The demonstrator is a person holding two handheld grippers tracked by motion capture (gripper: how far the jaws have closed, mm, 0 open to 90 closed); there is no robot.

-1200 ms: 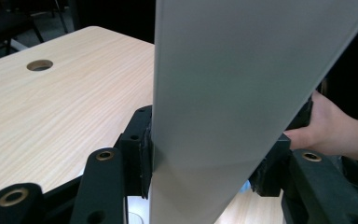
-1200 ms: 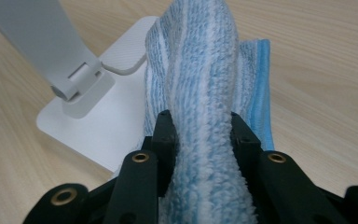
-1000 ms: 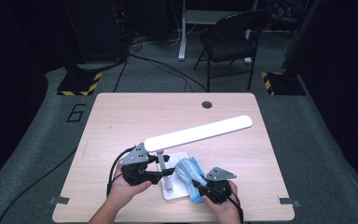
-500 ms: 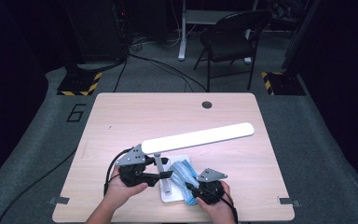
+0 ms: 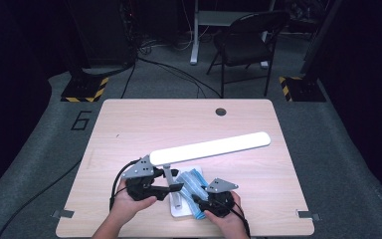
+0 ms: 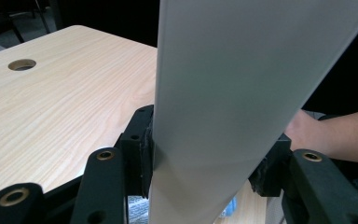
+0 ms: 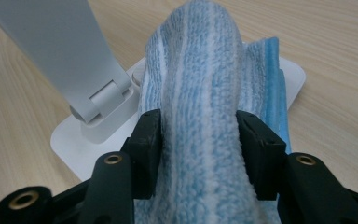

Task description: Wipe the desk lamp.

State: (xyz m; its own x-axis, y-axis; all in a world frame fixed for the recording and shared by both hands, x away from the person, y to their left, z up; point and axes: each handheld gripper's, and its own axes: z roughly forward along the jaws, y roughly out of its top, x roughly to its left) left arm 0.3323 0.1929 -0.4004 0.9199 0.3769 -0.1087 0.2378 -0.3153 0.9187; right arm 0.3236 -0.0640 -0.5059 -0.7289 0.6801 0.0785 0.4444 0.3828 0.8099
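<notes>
Left gripper (image 5: 175,187) clamps flat white upright arm of white desk lamp (image 6: 223,116), pads pressing both faces; judged as bracing lamp so it stays put during wiping. Right gripper (image 7: 199,140): jaws have just been opening, blue-and-white striped terry cloth (image 7: 200,84) bunched between pads, touching both; whether pinched or released, cannot tell. Cloth drapes over lamp's square white base (image 7: 291,77), near edge of light wood counter (image 5: 129,129). Long lit lamp head (image 5: 214,148) slants above.
</notes>
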